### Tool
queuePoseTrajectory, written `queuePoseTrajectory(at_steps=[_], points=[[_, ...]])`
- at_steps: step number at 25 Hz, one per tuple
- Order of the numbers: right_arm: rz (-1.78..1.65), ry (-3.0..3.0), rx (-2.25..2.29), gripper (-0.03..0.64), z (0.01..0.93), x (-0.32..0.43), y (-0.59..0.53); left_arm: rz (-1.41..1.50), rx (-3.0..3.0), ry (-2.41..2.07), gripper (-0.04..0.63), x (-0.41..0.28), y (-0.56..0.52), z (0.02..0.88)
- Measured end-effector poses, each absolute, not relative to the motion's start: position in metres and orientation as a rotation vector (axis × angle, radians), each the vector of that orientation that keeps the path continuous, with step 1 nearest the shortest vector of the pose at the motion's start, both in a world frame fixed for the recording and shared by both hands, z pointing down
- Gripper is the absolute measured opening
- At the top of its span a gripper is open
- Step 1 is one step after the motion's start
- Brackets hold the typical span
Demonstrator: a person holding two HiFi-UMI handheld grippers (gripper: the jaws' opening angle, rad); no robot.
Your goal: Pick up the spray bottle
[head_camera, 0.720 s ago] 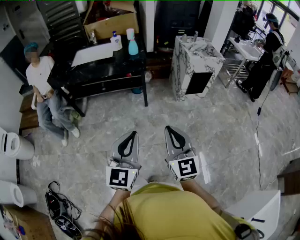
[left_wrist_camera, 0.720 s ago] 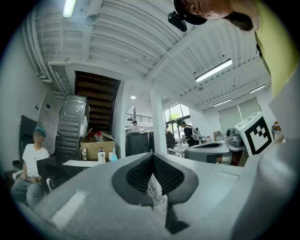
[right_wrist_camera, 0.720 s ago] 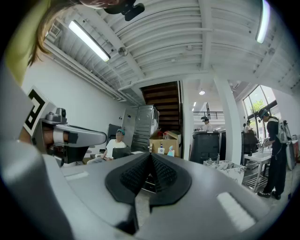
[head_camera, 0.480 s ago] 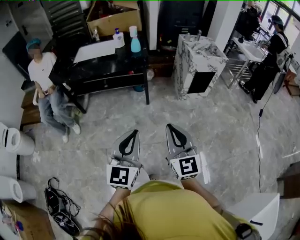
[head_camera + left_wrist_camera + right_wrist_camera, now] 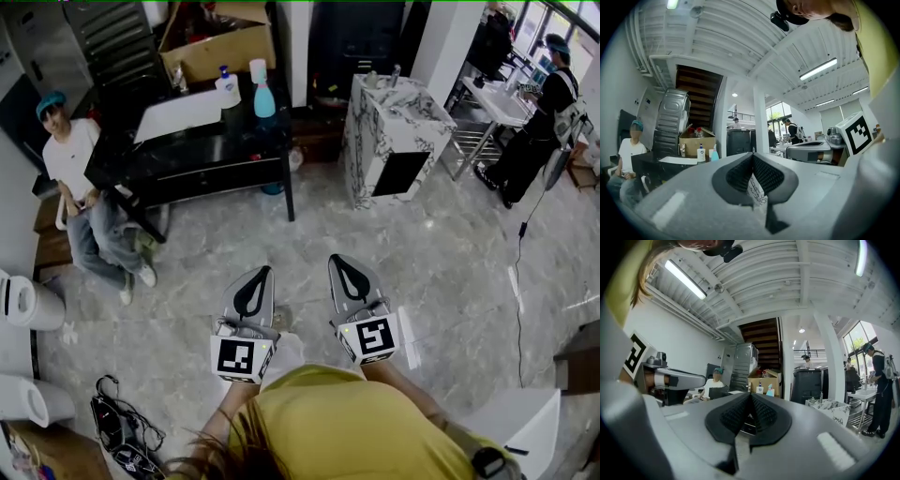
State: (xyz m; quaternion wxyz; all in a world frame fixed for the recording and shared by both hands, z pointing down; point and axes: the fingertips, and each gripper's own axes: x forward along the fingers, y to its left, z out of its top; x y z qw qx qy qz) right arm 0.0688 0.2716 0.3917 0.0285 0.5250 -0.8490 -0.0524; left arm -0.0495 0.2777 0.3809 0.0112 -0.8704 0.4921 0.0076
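The spray bottle (image 5: 263,97), teal with a white top, stands on a black table (image 5: 187,141) at the far upper left, next to a white pump bottle (image 5: 226,89). It shows small and far off in the left gripper view (image 5: 715,154) and in the right gripper view (image 5: 770,390). My left gripper (image 5: 263,270) and right gripper (image 5: 337,258) hang side by side over the marble floor, well short of the table. Both are level, shut and hold nothing.
A cardboard box (image 5: 216,47) stands behind the bottles. A person (image 5: 80,187) sits left of the table. A marble cabinet (image 5: 394,136) stands to its right, and another person (image 5: 539,122) works at the far right. White rolls (image 5: 28,295) and a black bag (image 5: 122,422) lie at the left.
Both grippers keep their places side by side and stay shut. The head view sways slightly, so the table drifts a little in the picture.
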Motion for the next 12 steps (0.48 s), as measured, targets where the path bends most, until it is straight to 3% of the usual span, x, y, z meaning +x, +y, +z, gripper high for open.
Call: queuePoseTrajectory(at_steps=[12], points=[[-0.202, -2.566, 1.655, 0.001, 0.386, 0.033, 0.12, 0.061, -2.753, 1.436, 0.005, -0.084, 0.114, 0.368]])
